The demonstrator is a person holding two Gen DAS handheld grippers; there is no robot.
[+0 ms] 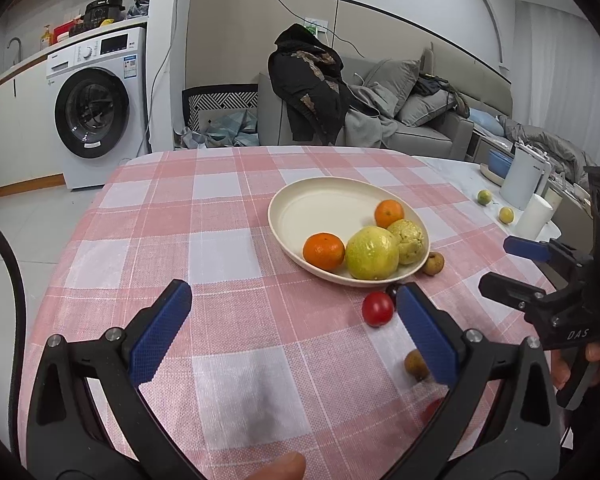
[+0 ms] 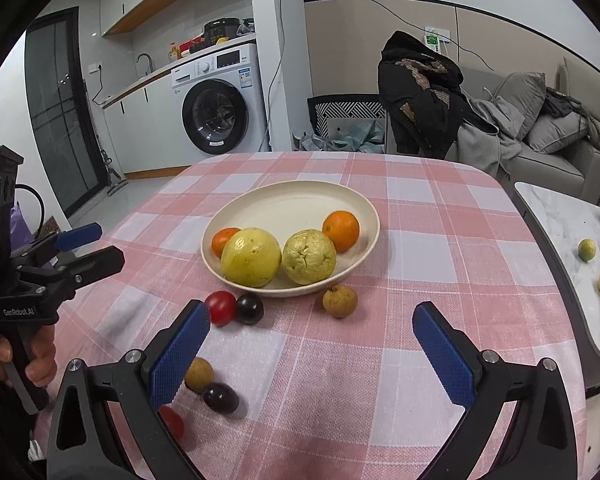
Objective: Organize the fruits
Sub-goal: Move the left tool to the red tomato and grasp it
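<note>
As I read the left wrist view first, then the right, my findings run as follows.

Left view, left gripper: jaws spread wide, nothing between the blue pads, held above the checked tablecloth.
Left view, plate: cream, on the cloth ahead; its far half is bare.
Left view, plate contents: two oranges, one yellow guava, one rougher green guava, all crowded at the near right rim.
Left view, loose fruit: a red cherry tomato just off the plate's near rim, a brown longan touching the rim on the right, another longan partly hidden behind my right-hand finger.
Left view, right gripper: seen at the right edge, fingers apart, empty.

Right view, right gripper: jaws wide, gripping nothing, over bare cloth.
Right view, plate: same four fruits at its near side.
Right view, loose fruit: red tomato and dark grape touching each other below the rim; longan just beside the rim; nearer me, a longan, a second dark grape and a red tomato, partly hidden by the finger.
Right view, side table: two small yellow-green fruits, well apart from the plate.
</note>
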